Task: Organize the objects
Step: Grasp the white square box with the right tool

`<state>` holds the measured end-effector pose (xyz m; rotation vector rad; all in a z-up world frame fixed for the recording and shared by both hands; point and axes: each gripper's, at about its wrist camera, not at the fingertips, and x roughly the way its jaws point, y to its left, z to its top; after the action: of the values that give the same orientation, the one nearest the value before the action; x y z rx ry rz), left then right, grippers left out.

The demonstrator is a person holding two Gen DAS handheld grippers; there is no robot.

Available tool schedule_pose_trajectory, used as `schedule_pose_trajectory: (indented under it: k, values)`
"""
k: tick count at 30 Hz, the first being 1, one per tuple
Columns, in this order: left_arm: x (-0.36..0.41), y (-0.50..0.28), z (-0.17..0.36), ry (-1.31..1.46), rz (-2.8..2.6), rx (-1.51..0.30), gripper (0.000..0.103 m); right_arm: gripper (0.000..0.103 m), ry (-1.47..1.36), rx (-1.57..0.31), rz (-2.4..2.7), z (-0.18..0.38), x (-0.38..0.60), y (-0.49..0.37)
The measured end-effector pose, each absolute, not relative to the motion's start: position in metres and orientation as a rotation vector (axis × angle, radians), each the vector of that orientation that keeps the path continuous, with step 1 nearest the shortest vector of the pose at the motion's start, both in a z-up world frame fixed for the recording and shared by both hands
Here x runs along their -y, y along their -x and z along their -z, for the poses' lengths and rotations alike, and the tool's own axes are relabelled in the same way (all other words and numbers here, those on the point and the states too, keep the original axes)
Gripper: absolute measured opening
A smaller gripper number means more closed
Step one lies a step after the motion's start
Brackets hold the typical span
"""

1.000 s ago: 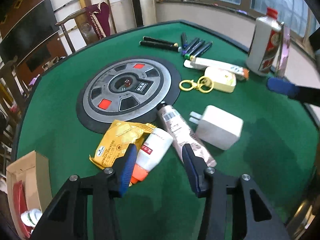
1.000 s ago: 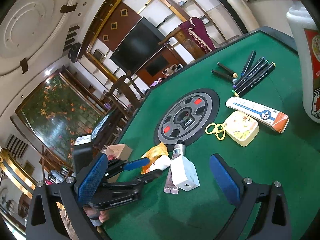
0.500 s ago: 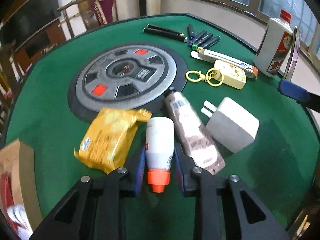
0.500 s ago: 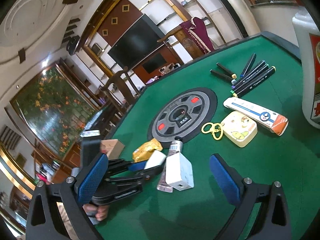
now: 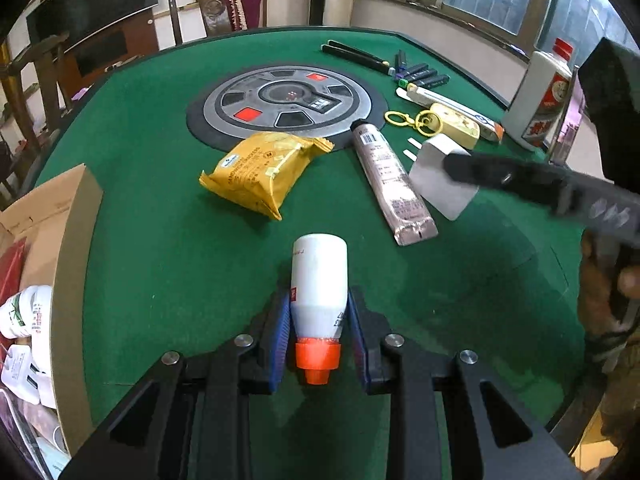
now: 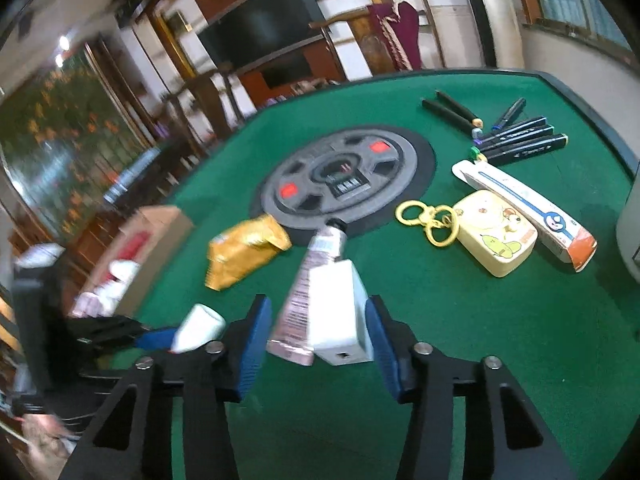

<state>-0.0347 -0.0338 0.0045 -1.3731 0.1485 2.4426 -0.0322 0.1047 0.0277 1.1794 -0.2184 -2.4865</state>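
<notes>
From the left wrist: the left gripper (image 5: 319,332) clamps a white bottle with an orange cap (image 5: 319,288) between its blue pads, cap toward the camera, just above the green table (image 5: 168,240). A cardboard box (image 5: 70,248) stands open at the table's left edge, other items already inside, which suggests the bottle goes there next, calling for a swing left and a release over the opening.

From the right wrist: the right gripper (image 6: 316,336) is closing around a white charger (image 6: 338,316), which lies beside a pink tube (image 6: 310,280). The pads do not yet press the charger; the tube's tail also sits between them, so the squeeze must catch the charger alone.
</notes>
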Motion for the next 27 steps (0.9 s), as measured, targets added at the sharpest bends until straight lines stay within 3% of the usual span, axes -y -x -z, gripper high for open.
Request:
schedule_pose_trajectory:
  k: [2, 6, 16, 27]
  values:
    - [0.031, 0.037, -0.004, 1.373, -2.451, -0.156, 0.027, 0.032, -1.213, 0.2, 2.494, -0.022, -0.104, 0.037]
    - [0.032, 0.04, -0.004, 1.366, -2.467, -0.124, 0.027, 0.024, -1.213, 0.15, 2.518, -0.019, -0.104, 0.038]
    - [0.046, 0.031, -0.004, 1.336, -2.475, 0.037, 0.026, 0.024, -1.095, 0.239, 2.506, -0.039, -0.112, 0.021]
    - [0.047, 0.021, -0.018, 1.278, -2.502, 0.077, 0.026, 0.024, -1.058, 0.251, 2.474, -0.043, -0.105, 0.012]
